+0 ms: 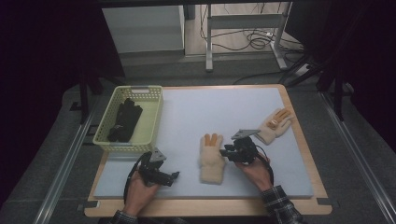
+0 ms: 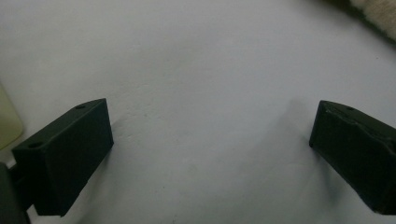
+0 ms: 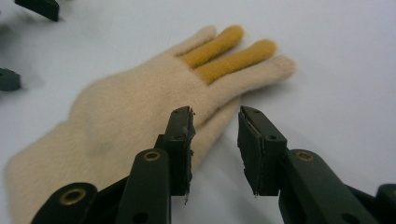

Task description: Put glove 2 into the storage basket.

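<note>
A cream woolly glove (image 1: 211, 158) with two orange fingers lies flat in the middle of the pale blue mat (image 1: 219, 109). My right gripper (image 1: 225, 153) is at that glove's right edge. In the right gripper view the jaws of the right gripper (image 3: 215, 135) stand a little apart and low over the glove (image 3: 140, 102). One jaw is above the glove's thumb side and the other above bare mat, and neither pad presses on it. My left gripper (image 1: 174, 176) rests near the front left, wide open (image 2: 210, 135) over bare mat. A corner of the glove (image 2: 378, 16) is at the upper right of the left gripper view.
A second cream glove (image 1: 274, 125) with orange fingers lies at the mat's right side. A pale yellow basket (image 1: 152, 119) at the back left holds black gloves (image 1: 125, 120). The wooden table edge (image 1: 308, 140) frames the mat. Desk legs and cables stand beyond.
</note>
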